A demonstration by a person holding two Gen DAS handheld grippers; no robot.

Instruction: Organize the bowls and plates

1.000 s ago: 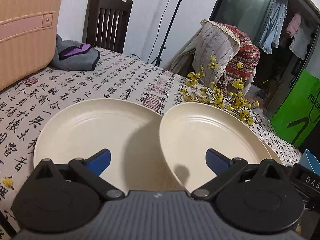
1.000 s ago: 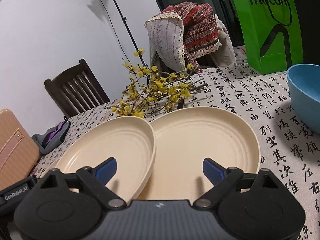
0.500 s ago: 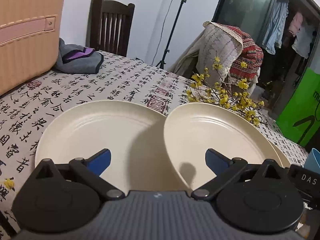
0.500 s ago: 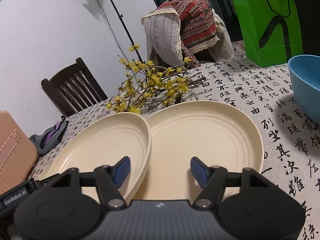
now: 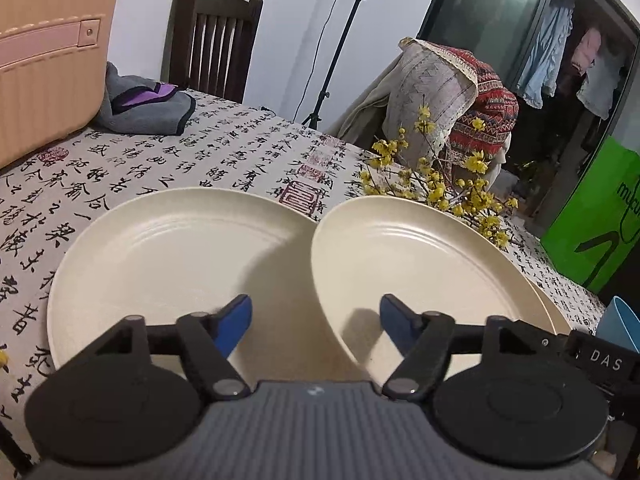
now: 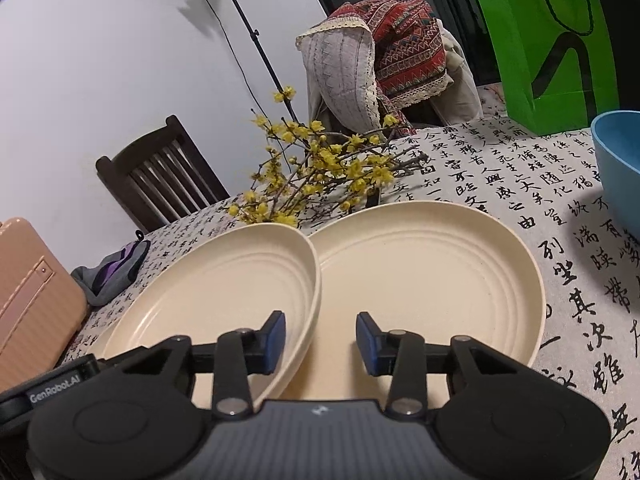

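Overlapping ridged cream plates (image 5: 172, 256)

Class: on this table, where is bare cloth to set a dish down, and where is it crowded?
Free: cloth between the plates and the grey cloth; cloth between the blue bowl and the green bag. Crowded: both plates overlap, flower branches just behind.

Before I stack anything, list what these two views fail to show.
- Blue bowl: cut off by the right edge in both views, so its inside is unseen.
- Right-hand plate, left wrist view: only a rim sliver shows because the tilted plate covers it.
- Right gripper, right wrist view: its jaws are closing around the tilted plate's rim. Its own body hides the near rim and whatever props that plate up.
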